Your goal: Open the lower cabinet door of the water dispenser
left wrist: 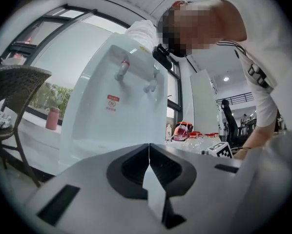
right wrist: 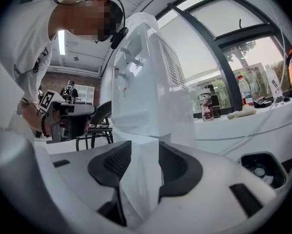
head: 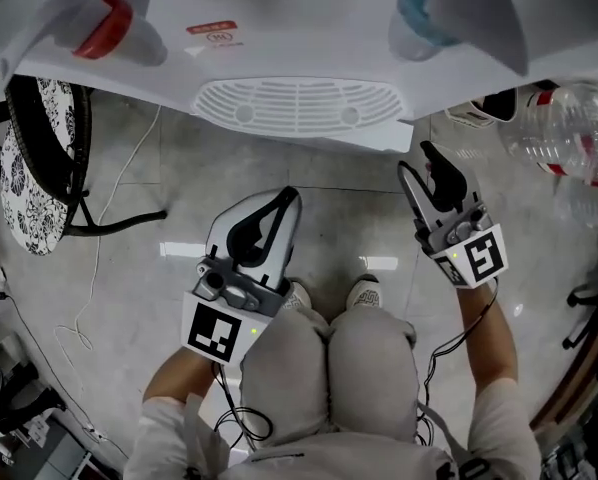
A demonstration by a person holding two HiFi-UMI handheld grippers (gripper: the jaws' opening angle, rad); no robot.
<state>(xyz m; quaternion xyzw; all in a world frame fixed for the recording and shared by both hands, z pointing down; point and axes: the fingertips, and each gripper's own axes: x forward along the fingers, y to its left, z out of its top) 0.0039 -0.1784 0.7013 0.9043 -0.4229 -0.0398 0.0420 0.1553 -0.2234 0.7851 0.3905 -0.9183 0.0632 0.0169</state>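
The left gripper [head: 285,198] has its 2 jaws clenched together on nothing. The right gripper [head: 419,163] has its jaws released and apart. Both point at the water dispenser [head: 299,48], which stands just ahead of them.

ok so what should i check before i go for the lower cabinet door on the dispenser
1. Right gripper jaws apart for a grip: ok, open with nothing pressed between them.
2. Left gripper free: ok, shut and empty.
3. Right gripper facing the lower cabinet: ok, its white corner shows ahead through the jaws.
4. Door handle or edge located: cannot tell, none shows in any view.
5. Door shut: cannot tell; in the head view the drip tray overhangs it.
6. Floor hazards: ok, the white cable lies off to the left gripper's side.
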